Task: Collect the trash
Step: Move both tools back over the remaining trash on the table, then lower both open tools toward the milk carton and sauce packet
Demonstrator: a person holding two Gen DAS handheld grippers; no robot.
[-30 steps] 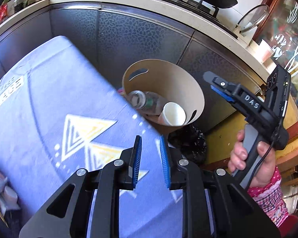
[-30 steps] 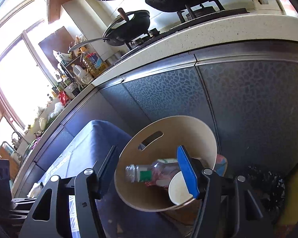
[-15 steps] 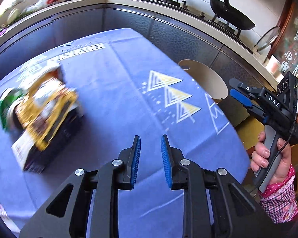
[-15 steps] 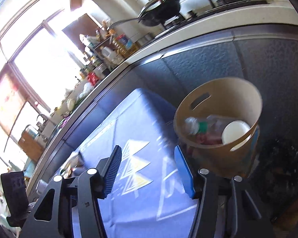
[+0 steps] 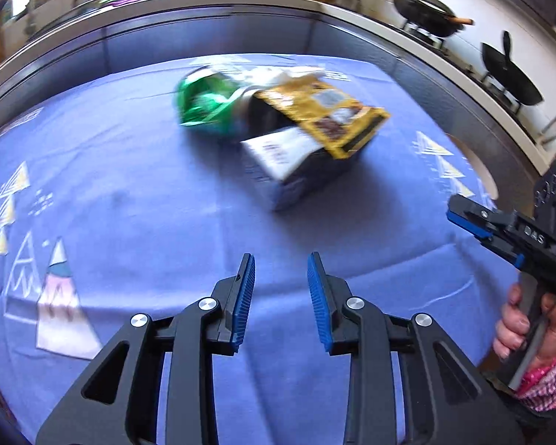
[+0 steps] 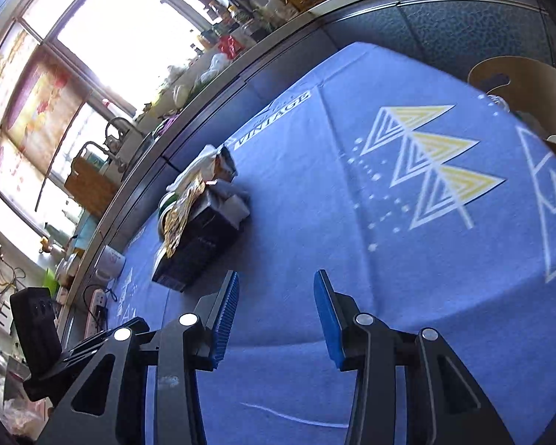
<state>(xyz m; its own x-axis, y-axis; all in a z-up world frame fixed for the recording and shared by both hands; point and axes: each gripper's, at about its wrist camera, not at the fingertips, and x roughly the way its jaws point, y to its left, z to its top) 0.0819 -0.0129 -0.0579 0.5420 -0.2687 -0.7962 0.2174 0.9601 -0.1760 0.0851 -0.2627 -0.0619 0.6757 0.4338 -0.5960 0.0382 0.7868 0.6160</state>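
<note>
Both grippers have swung from the round tan wooden bin (image 6: 537,85) to the blue cloth-covered table (image 5: 129,185). Left gripper (image 5: 281,298) jaws are opening, right gripper (image 6: 274,315) jaws closing, both empty. Well left of the bin lies a crumpled yellow foil wrapper (image 5: 322,115) on a dark cardboard box (image 5: 307,174); the wrapper looks light and crinkly, best pinched at its raised edge.

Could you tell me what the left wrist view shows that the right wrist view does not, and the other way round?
Only the left wrist view shows the hand on the right gripper and the woks. Only the right wrist view shows the window, the power strip and the white mug. Both show the trash pile on the blue tablecloth, and the tan bin.
</note>
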